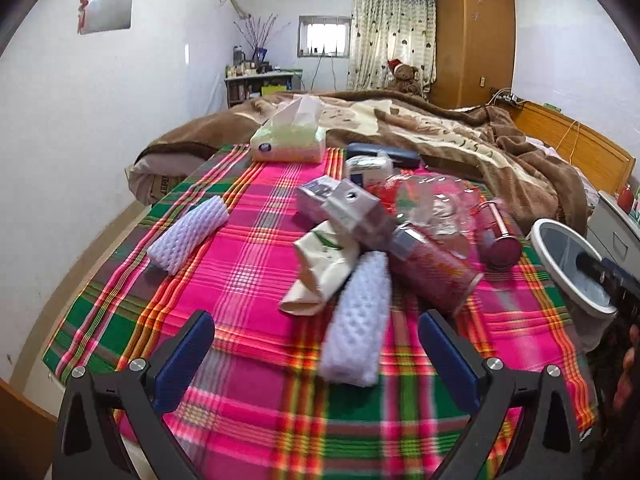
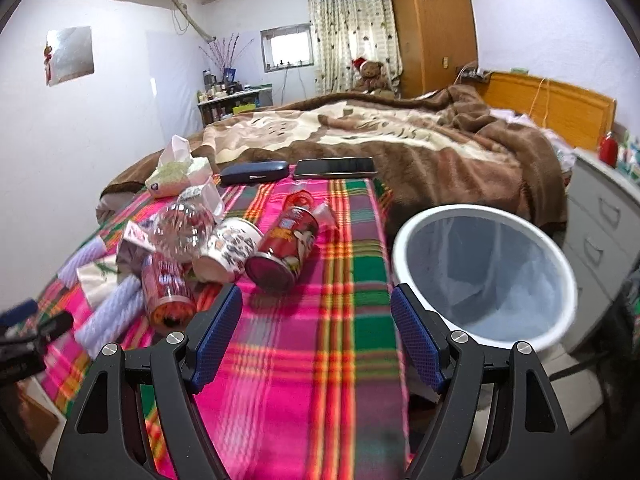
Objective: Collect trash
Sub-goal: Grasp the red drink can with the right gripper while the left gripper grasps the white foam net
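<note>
A pile of trash lies on the plaid cloth (image 1: 256, 264): two white foam nets (image 1: 356, 320) (image 1: 188, 234), a crumpled cream carton (image 1: 320, 268), a silver box (image 1: 352, 208), a red can (image 1: 432, 272) and clear plastic (image 1: 436, 196). My left gripper (image 1: 316, 354) is open, just short of the nearer foam net. My right gripper (image 2: 316, 340) is open and empty above the cloth, between a red can (image 2: 284, 244) and the white bin (image 2: 484, 272). A paper cup (image 2: 228, 252) and another red can (image 2: 168, 292) lie to its left.
A tissue pack (image 2: 176, 172), a dark glasses case (image 2: 252, 172) and a phone (image 2: 336, 168) lie at the cloth's far edge. A bed with a brown blanket (image 2: 400, 140) lies behind. White drawers (image 2: 600, 232) stand right of the bin.
</note>
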`<state>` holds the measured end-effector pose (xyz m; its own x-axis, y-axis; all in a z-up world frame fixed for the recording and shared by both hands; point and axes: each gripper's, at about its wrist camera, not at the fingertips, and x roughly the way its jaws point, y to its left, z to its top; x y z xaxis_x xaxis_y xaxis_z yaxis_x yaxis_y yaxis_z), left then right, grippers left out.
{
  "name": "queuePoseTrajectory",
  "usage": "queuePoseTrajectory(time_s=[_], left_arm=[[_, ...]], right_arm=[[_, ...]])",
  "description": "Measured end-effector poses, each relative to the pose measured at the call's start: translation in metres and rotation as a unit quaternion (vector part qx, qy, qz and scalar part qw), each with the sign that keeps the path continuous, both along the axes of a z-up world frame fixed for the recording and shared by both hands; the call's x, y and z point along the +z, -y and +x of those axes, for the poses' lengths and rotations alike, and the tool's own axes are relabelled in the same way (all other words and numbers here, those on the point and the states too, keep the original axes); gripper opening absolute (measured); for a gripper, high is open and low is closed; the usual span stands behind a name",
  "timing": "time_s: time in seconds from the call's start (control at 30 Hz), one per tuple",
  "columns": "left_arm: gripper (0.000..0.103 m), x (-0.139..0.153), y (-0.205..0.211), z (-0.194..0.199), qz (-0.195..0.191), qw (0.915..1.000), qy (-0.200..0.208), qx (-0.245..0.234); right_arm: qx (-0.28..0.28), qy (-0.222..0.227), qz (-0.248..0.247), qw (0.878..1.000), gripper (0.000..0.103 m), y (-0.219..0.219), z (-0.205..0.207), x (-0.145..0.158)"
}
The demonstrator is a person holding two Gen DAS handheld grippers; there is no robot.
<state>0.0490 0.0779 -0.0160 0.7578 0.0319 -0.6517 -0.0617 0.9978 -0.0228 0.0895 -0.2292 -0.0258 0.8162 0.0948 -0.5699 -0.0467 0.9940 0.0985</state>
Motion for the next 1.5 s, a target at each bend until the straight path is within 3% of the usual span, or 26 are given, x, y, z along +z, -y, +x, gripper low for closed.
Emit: queuePoseTrajectory(time_s=[0.1, 0.37, 0.47, 0.53, 0.8, 0.97, 1.2, 1.5], left_arm=[[0.099, -0.013, -0.009, 0.016, 0.002, 0.9996, -0.029, -0.005], [0.096, -0.021, -0.008, 0.038, -0.026, 0.9967, -0.05, -0.058], [0.083, -0.03, 0.002, 0.047, -0.032, 0.993, -0.073, -0.086], [0.081, -0.036, 0.006, 0.051, -0.047, 0.9902, -0.089, -0.097], [0.076, -0.047, 0.011, 0.058, -0.065, 0.988, -0.104, -0.094], [0.068, -0.046, 0.012, 0.058, -0.078, 0.9867, -0.105, -0.096], [0.059, -0.047, 0.016, 0.058, -0.081, 0.9856, -0.108, -0.102], [0.059, -0.047, 0.026, 0.065, -0.074, 0.9867, -0.109, -0.096]], right_arm=[[0.003, -0.009, 0.003, 1.0, 0.078, -0.003, 0.017, 0.001], [0.007, -0.046, 0.006, 0.999, 0.078, -0.008, 0.056, -0.006], [0.01, -0.069, 0.008, 0.998, 0.078, -0.007, 0.07, -0.01], [0.01, -0.079, 0.019, 0.997, 0.078, -0.005, 0.075, -0.012], [0.017, -0.107, 0.022, 0.994, 0.078, -0.011, 0.089, -0.019], [0.026, -0.124, 0.018, 0.992, 0.078, -0.018, 0.1, -0.024], [0.034, -0.134, 0.015, 0.99, 0.061, -0.023, 0.106, -0.028], [0.035, -0.133, 0.007, 0.99, 0.059, -0.025, 0.108, -0.028]])
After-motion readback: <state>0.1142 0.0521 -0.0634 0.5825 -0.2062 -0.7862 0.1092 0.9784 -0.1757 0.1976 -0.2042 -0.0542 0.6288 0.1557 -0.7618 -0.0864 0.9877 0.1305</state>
